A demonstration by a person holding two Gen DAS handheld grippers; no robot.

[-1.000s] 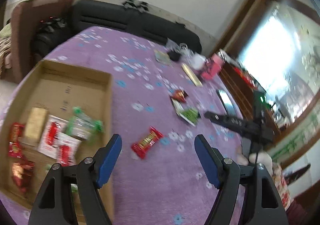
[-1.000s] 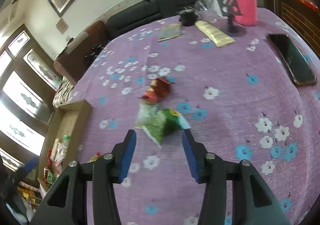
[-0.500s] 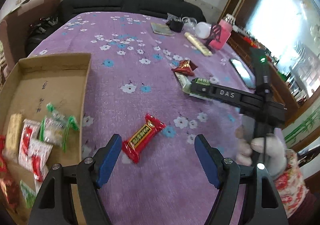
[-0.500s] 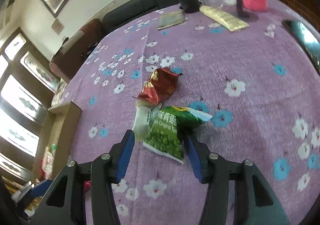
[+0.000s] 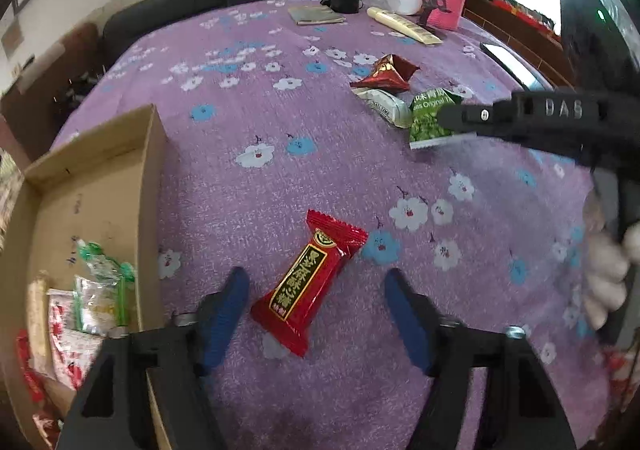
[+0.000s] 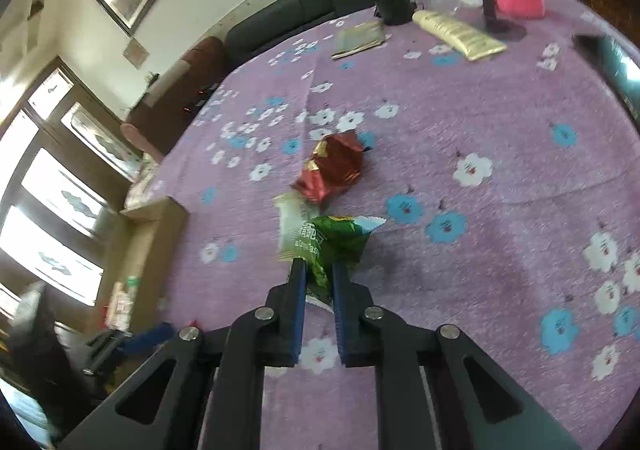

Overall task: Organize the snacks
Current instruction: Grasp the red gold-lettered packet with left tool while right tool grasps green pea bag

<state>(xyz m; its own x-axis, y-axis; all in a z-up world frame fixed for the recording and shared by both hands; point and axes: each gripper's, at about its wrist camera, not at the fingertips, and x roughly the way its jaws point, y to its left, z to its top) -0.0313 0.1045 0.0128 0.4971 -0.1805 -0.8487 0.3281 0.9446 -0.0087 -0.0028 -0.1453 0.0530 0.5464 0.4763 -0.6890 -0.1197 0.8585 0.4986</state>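
Our left gripper [image 5: 316, 310] jaws apart, straddling red snack bar [image 5: 307, 282], long axis diagonal across gap; right gripper [image 6: 318, 278] jaws clamped on green pea packet [image 6: 336, 242].

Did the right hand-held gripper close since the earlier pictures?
Yes. The right hand-held gripper, open around the green snack packet before, is now shut on its near end; the dark red packet lies beyond.
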